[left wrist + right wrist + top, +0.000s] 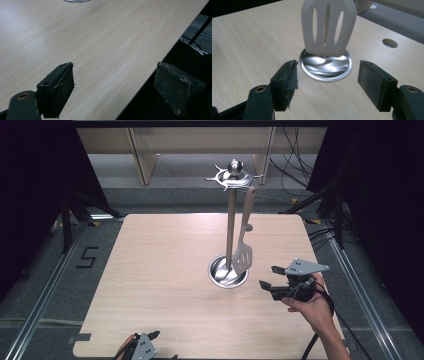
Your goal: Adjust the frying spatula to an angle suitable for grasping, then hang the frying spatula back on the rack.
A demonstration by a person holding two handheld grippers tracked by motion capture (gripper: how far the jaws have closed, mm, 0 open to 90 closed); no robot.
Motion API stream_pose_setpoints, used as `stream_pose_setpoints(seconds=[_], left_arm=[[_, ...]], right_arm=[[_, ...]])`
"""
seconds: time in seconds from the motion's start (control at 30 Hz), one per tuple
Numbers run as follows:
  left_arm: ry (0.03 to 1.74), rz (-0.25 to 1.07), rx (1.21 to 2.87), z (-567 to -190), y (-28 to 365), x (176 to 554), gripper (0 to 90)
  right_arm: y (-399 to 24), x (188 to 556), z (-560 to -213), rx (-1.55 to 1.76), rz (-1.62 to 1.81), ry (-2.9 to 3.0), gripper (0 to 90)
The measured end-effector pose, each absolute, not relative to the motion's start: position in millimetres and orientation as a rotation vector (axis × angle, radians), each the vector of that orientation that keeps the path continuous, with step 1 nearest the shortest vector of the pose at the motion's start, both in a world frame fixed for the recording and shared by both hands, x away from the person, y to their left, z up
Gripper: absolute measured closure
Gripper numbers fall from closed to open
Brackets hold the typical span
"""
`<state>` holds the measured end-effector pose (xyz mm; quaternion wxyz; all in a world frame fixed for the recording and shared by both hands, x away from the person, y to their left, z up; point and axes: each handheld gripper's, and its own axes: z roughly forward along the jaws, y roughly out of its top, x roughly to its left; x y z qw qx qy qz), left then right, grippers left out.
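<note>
left gripper [150,336]: jaws apart, empty | right gripper [271,277]: jaws apart beside spatula [243,255]

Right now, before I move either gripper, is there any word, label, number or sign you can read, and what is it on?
"5": a dark marking on the grey floor left of the table, seen in the high view.
No text shows on the utensil stand, the slotted spatula or either gripper.

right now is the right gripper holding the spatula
No, the right gripper stands open and empty, short of the spatula hanging over the stand's base.
</note>
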<state>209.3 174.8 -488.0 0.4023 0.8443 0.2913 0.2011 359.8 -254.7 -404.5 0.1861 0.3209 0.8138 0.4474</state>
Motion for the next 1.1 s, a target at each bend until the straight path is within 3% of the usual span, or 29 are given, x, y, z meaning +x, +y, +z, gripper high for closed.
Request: stream_pose_setpoints(seconds=[1.1], left_arm=[[0.77,0.492,2.097,-491,173,207,15.2]], right_arm=[[-267,343,-434,0.975,1.233,2.354,30.9]])
